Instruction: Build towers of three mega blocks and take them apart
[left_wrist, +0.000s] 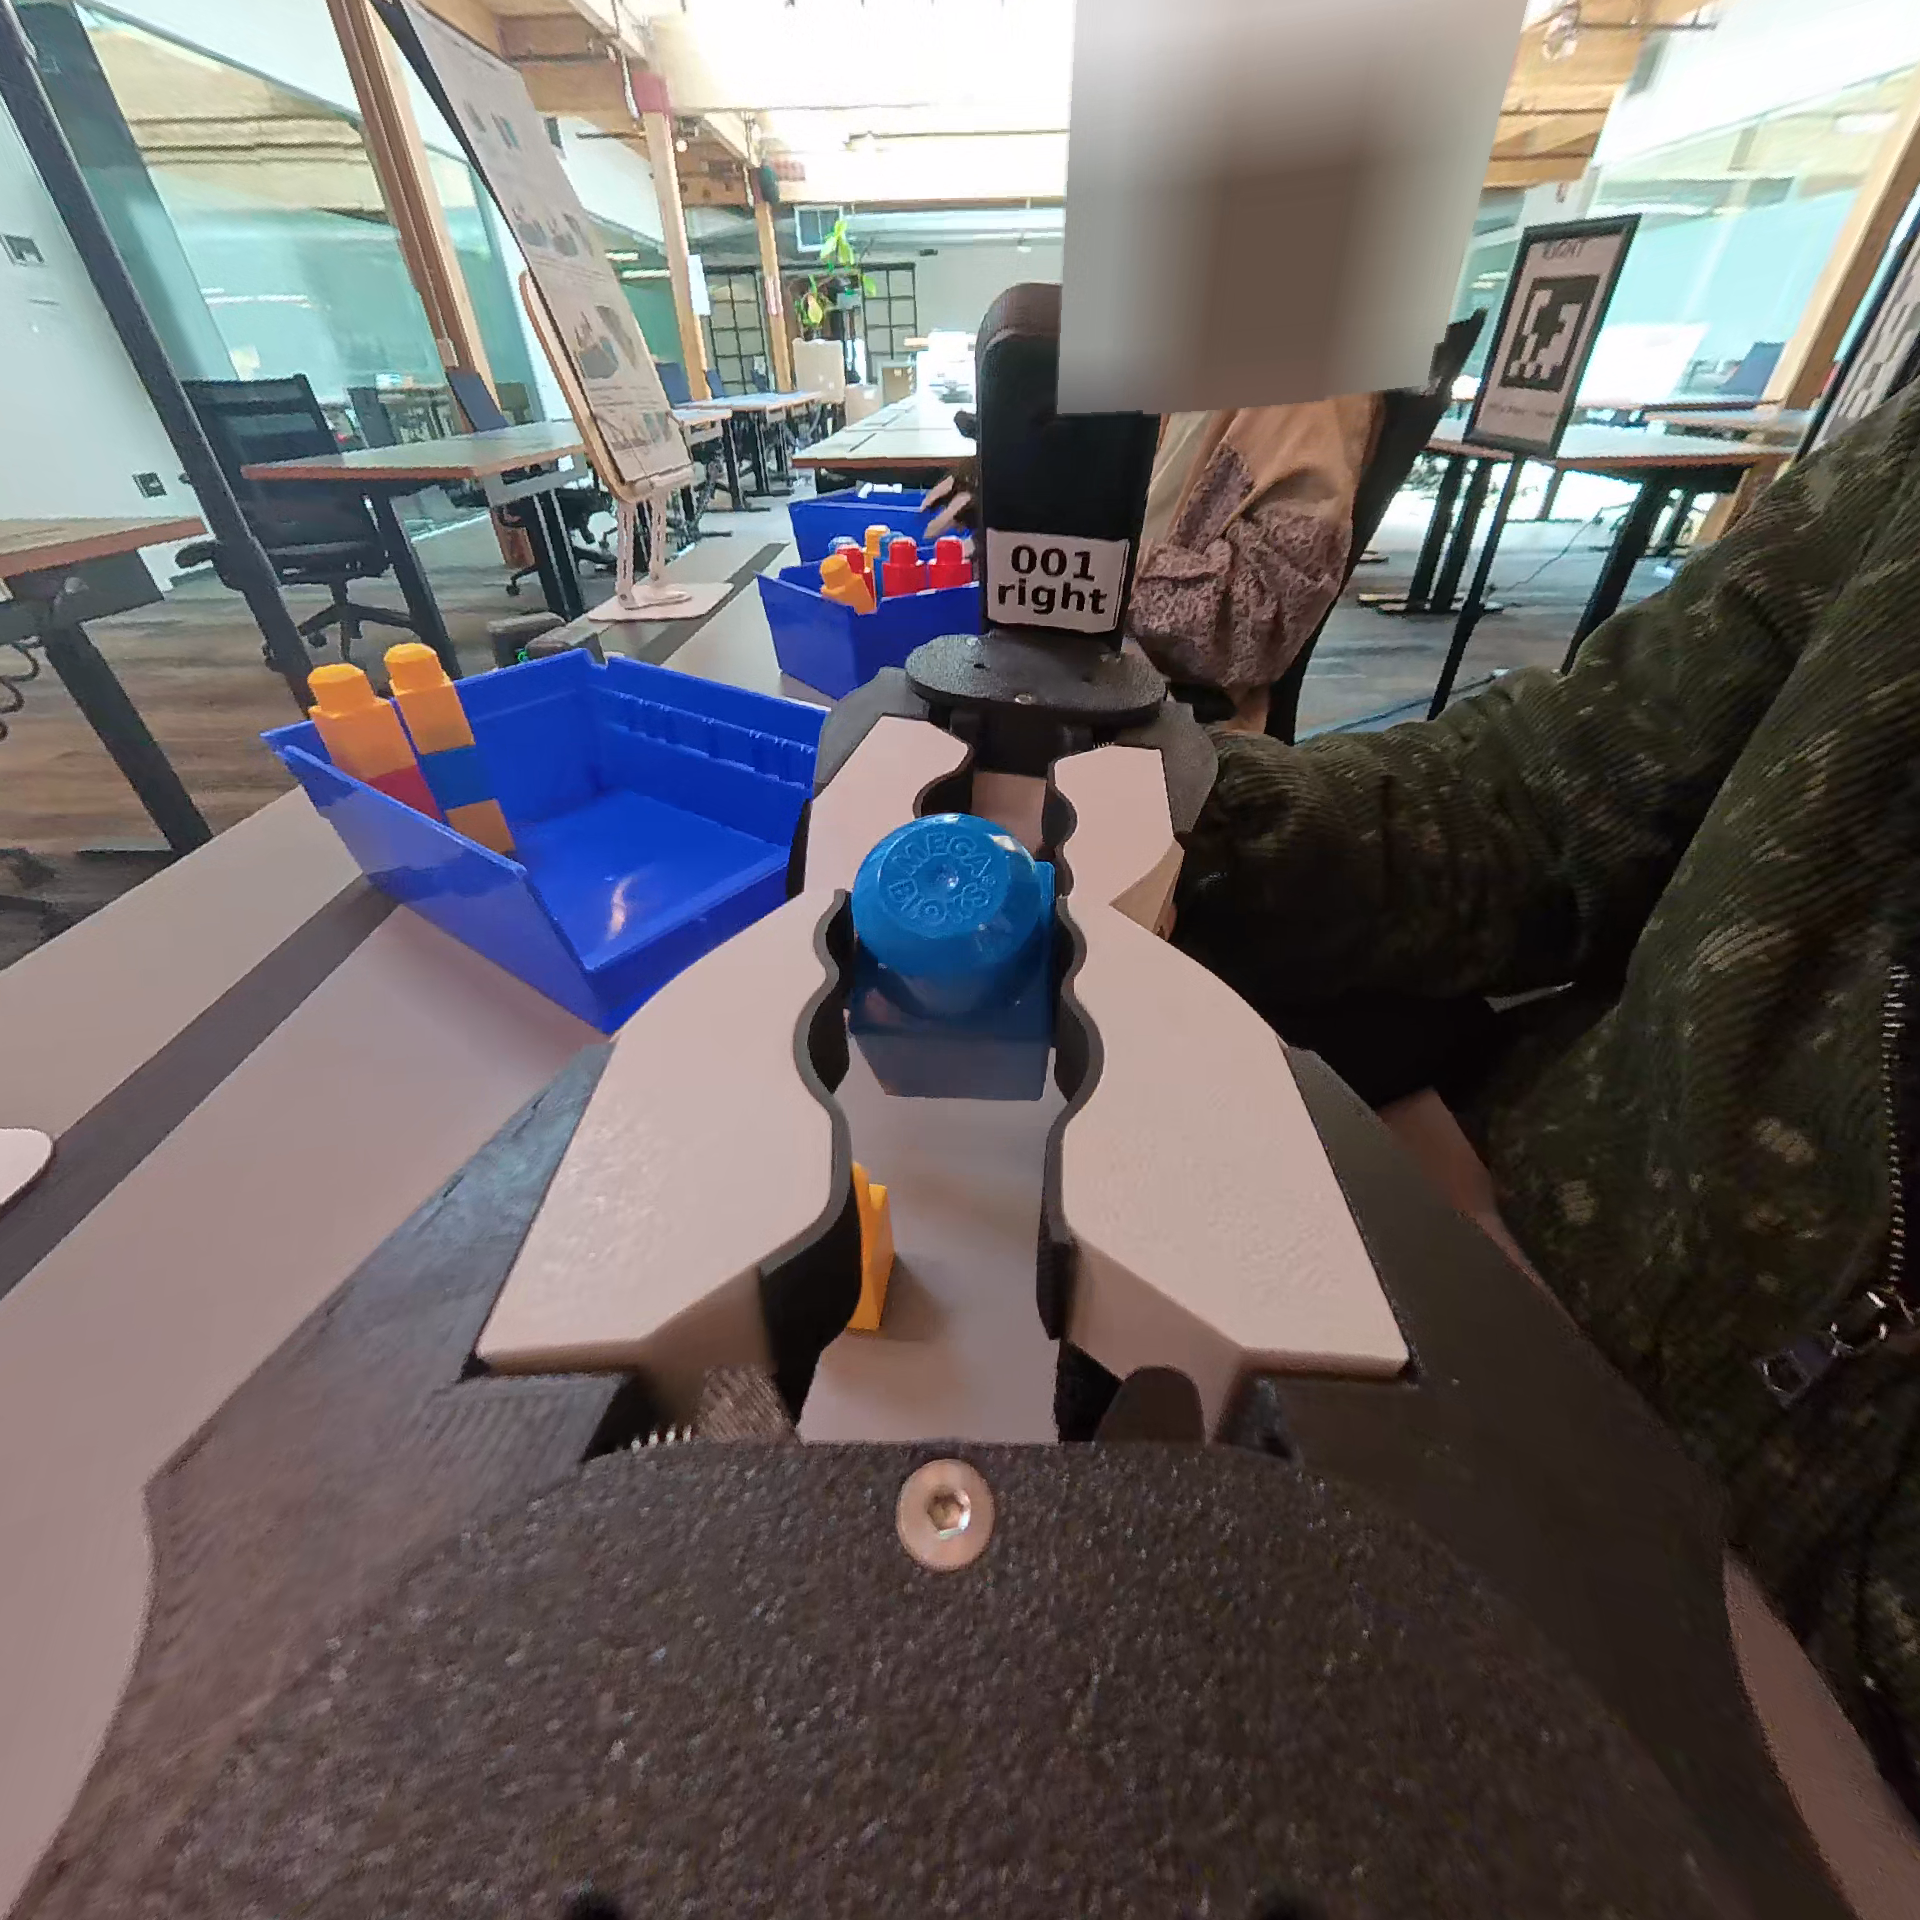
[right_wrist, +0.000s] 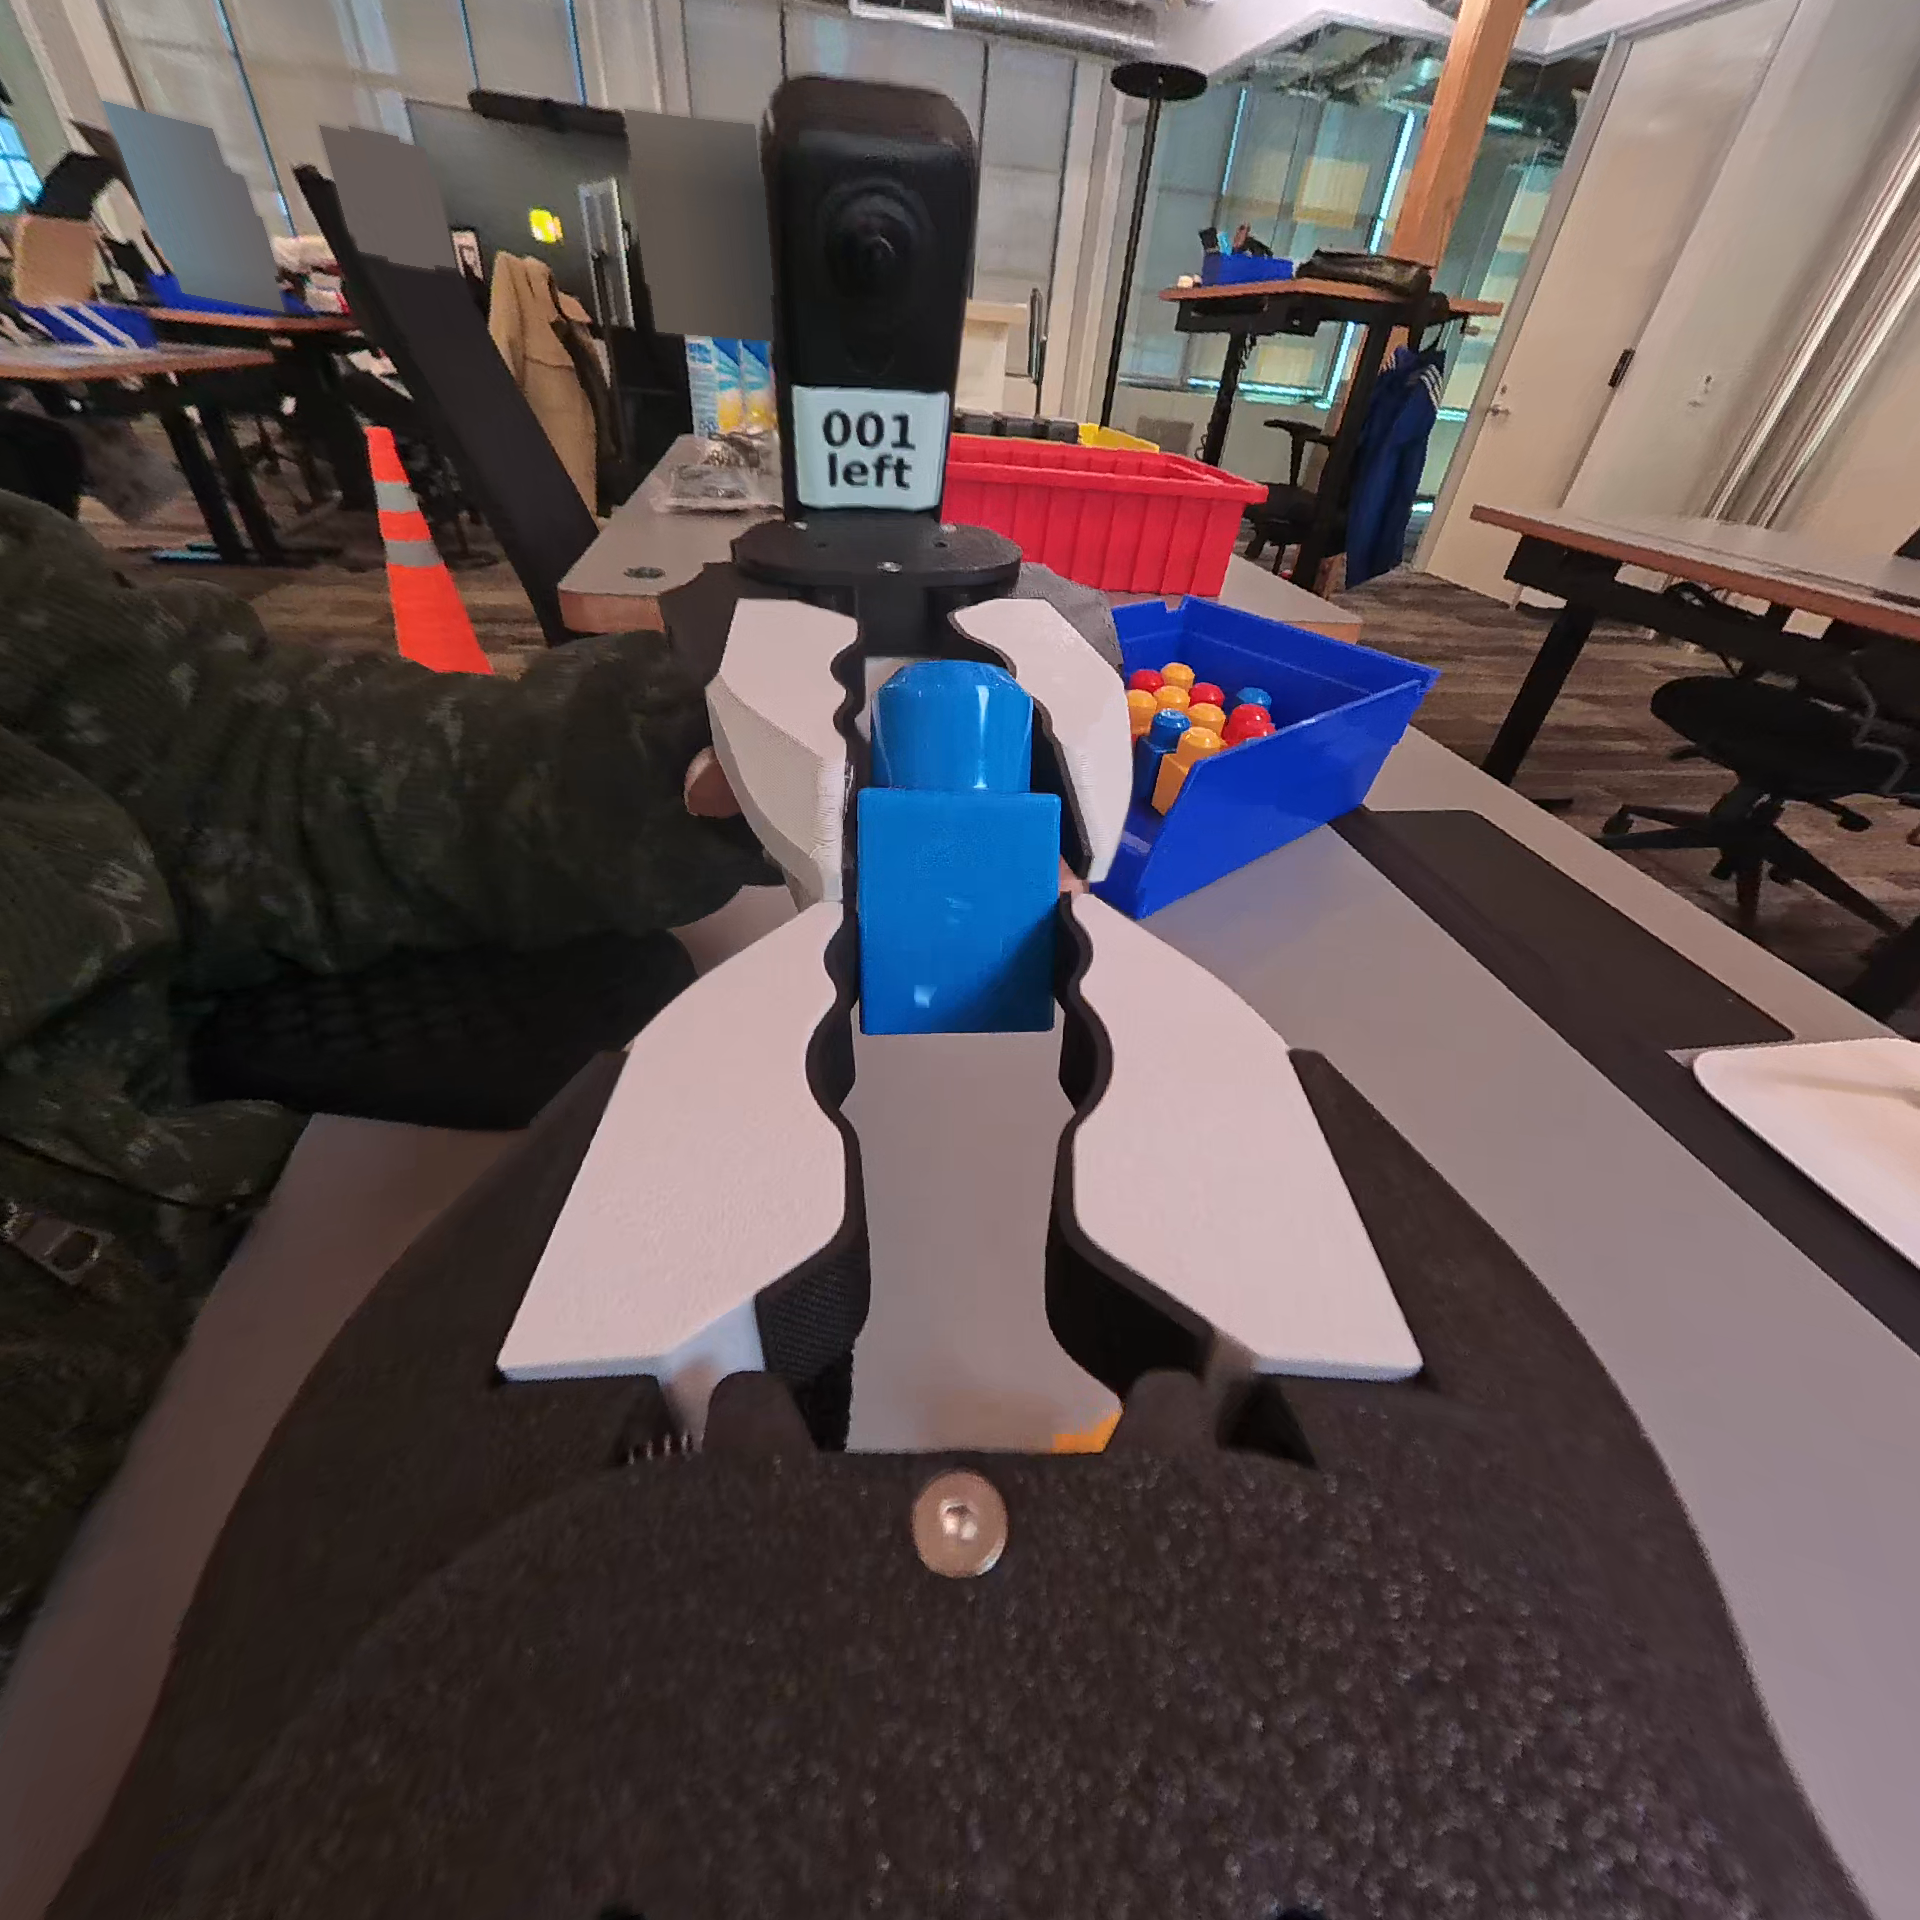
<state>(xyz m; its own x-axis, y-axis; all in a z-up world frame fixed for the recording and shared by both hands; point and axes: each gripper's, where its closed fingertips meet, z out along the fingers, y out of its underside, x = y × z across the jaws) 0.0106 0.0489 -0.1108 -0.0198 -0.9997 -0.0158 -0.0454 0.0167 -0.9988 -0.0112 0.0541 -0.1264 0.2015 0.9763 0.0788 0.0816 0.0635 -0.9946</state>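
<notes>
One blue block hangs above the grey table, pinched from opposite ends by both tools: the right gripper clamps its square body, the left gripper closes around its stud end. Beneath the block lies an orange block. Beyond it stand a blue bin holding stacked towers and another bin of loose blocks.

Each hand-held gripper has pale wavy-edged fingers, a black textured body, one silver screw; sleeves dark green.
</notes>
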